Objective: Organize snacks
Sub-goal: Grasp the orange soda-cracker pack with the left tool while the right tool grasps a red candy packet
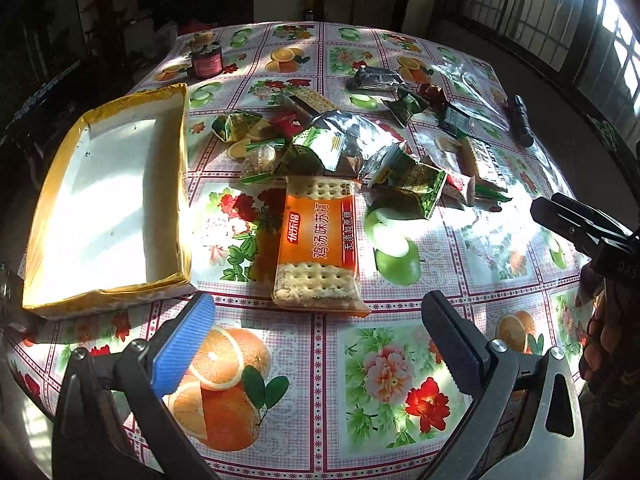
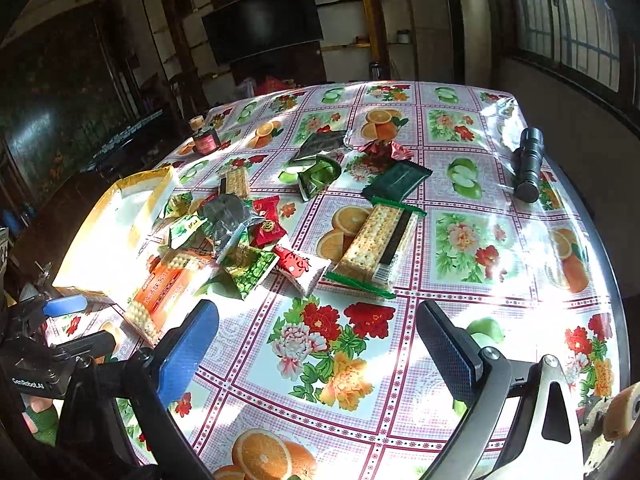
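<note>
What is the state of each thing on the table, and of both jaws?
yellow box: open, nothing inside
orange cracker pack: sealed, lying flat beside the box
green-edged cracker pack: sealed, lying flat
snack pile: loose, outside the box
flashlight: lying on its side
left gripper: jaws open, empty
right gripper: jaws open, empty

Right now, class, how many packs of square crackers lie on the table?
3: an orange pack near the box, a green-edged pack mid-table, a third pack behind the pile. Others may be hidden.
</note>
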Available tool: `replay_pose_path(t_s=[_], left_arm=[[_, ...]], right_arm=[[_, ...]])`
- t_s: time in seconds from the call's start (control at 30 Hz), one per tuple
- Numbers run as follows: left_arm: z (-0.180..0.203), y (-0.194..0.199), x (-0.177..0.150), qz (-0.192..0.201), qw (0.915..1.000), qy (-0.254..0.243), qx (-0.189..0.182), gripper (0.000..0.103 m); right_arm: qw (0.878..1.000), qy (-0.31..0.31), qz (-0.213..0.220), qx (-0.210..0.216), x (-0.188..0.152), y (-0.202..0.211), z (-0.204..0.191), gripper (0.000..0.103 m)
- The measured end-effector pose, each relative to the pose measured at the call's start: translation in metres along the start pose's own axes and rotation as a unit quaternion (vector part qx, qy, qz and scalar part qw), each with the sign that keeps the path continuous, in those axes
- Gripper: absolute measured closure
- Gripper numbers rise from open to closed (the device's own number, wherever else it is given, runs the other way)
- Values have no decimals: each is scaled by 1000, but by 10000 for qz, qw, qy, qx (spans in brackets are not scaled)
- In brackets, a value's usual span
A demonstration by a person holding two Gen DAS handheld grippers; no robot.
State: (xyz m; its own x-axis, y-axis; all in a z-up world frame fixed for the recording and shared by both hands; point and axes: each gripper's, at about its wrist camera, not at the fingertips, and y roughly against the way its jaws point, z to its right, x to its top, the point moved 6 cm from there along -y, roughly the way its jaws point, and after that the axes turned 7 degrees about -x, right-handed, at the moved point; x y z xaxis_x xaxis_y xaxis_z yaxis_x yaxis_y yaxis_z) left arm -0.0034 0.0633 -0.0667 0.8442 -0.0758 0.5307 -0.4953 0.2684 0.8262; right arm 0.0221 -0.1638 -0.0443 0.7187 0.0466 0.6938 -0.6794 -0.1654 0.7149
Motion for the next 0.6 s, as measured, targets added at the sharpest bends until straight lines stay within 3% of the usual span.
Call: replay_pose_path(t_s=[0.07, 0.2, 0.43, 0.5, 0.6], left_arm=[[-4, -12, 5, -135, 9999, 90, -11, 1], [-3, -34, 16, -334, 9994, 96, 35, 1], [-4, -59, 24, -632, 9980, -13, 66, 1], [-6, -65, 25, -729, 9973, -65, 82, 2], [-8, -73, 27, -806, 9967, -109, 65, 8]], right_arm=[[9998, 134, -48, 160, 2, -8, -3, 13], [9979, 433, -241, 408, 19, -44, -14, 39], [9793, 1900, -507, 481, 28, -81, -48, 42], [9712, 2204, -713, 565, 24, -93, -50, 52], [9593, 2611, -879, 620, 20, -106, -50, 56]])
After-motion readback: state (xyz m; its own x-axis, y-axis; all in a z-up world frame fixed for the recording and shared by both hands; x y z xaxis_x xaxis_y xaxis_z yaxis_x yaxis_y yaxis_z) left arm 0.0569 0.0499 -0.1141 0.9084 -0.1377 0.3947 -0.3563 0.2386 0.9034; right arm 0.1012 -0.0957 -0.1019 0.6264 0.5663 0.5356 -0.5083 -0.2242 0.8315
